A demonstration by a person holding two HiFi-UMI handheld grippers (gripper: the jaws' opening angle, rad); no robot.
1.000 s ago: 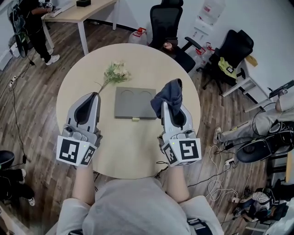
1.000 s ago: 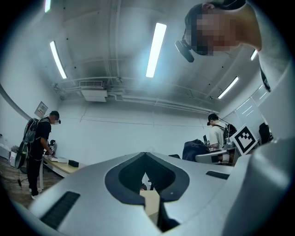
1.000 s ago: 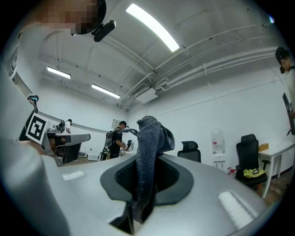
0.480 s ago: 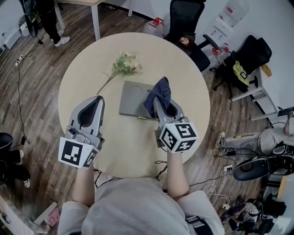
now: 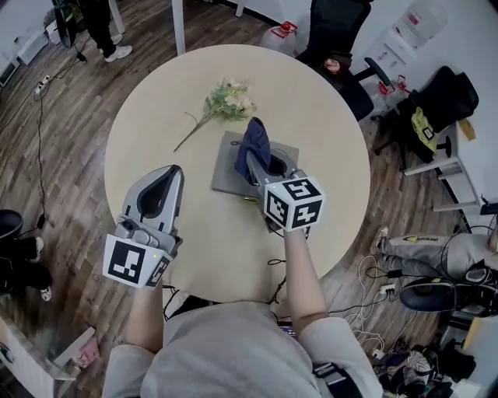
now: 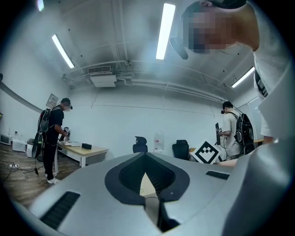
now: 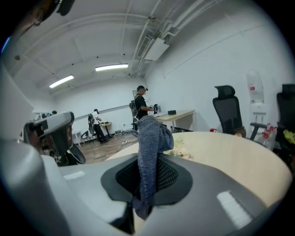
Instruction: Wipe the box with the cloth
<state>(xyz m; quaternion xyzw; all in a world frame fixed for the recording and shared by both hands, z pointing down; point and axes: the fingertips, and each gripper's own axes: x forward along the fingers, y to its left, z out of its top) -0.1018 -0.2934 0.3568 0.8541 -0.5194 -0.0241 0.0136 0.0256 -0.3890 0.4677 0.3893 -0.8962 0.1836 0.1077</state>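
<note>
Round, pale wooden table (image 5: 327, 179) is standing on a plank floor (image 5: 62, 155) in an open office, where a seated person is working with a gripper in each hand. Right gripper (image 5: 255, 166) is reaching over the flat grey box (image 5: 228, 169) lying near the table's middle, its jaws clamping a dark blue cloth (image 5: 253, 144). From that gripper's own view, the cloth is running up between the closed jaws and bunching out past their tips. Seen from the head, the bunch is sitting over the box's middle, though whether it is touching the lid cannot be told. Left gripper (image 5: 174, 172) is hovering over bare table just left of the box, its jaws drawn together with nothing between them. A sprig of pale flowers (image 5: 227, 101) is lying beyond the box, near its far left corner. Black office chairs (image 5: 336, 27) are standing behind the table, and another person (image 5: 97, 23) is standing at the far left.
</note>
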